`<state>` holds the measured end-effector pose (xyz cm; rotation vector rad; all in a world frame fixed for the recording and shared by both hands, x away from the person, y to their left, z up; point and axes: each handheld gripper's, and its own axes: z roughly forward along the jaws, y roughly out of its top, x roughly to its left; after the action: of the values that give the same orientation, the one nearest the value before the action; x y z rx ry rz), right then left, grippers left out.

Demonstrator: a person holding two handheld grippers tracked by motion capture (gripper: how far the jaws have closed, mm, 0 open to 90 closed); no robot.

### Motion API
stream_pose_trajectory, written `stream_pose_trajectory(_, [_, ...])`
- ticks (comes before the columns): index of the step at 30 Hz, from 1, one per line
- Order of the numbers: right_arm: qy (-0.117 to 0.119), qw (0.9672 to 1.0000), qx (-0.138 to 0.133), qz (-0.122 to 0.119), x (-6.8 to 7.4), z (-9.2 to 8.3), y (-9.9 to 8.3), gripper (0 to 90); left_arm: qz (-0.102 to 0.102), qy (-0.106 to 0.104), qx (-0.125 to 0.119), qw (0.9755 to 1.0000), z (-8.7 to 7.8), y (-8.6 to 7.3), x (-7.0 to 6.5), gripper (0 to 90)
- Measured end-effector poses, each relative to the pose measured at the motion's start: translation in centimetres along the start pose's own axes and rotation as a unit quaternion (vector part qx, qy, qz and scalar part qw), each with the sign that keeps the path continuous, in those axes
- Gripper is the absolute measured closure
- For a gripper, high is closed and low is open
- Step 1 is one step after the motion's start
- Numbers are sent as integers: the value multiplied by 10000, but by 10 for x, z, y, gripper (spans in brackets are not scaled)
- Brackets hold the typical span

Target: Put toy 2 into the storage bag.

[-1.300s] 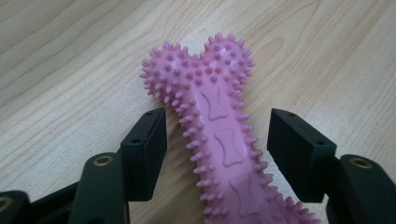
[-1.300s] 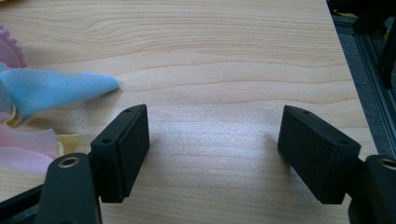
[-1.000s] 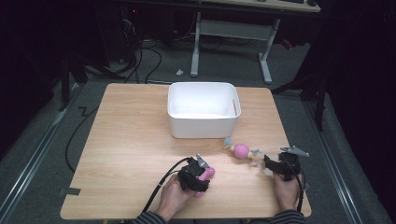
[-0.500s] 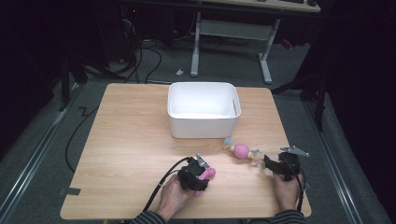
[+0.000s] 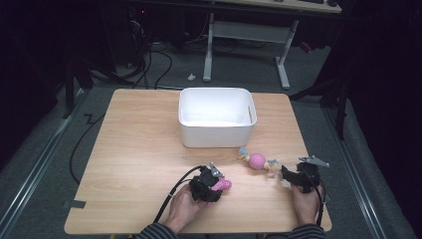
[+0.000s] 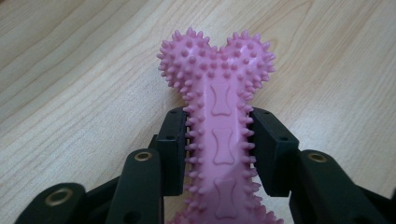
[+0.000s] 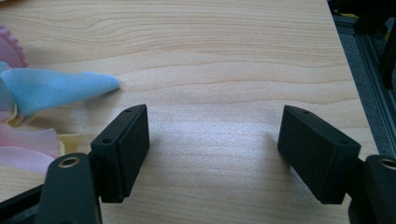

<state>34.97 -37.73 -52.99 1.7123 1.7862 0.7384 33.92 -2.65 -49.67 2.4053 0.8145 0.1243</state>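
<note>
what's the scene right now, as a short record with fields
table: light wooden table
bin: white bin, toward the far side
left gripper: left gripper has just been closing, fingers now pressed on the shaft of the pink spiky bone toy
bone toy position: flat on the table, near edge
right gripper: right gripper open, nothing between its fingers
other toy: pink ball toy with cloth tails, on the table just ahead of the right gripper
</note>
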Motion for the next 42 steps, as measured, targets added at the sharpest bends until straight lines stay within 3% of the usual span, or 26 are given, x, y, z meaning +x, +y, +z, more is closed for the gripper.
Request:
stream_pose_trajectory(9, [11,10000,9,-9,0,0,0,252,-72,-61,-148,9998,-16,4,5,591])
stream_pose_trajectory(20, [21,10000,8,-26,0,0,0,251,-184,-150,-435,9988,-46,18,21,593])
stream_pose_trajectory(29, [29,10000,12,-24,0,0,0,251,-169,-215,-486,9984,-52,26,29,593])
stream_pose_trajectory(31, [30,10000,13,-24,0,0,0,251,-248,-305,-543,9978,-55,30,32,593])
stream_pose_trajectory(42, [38,10000,19,-17,1,0,0,250,-306,-217,-677,9970,-79,44,42,592])
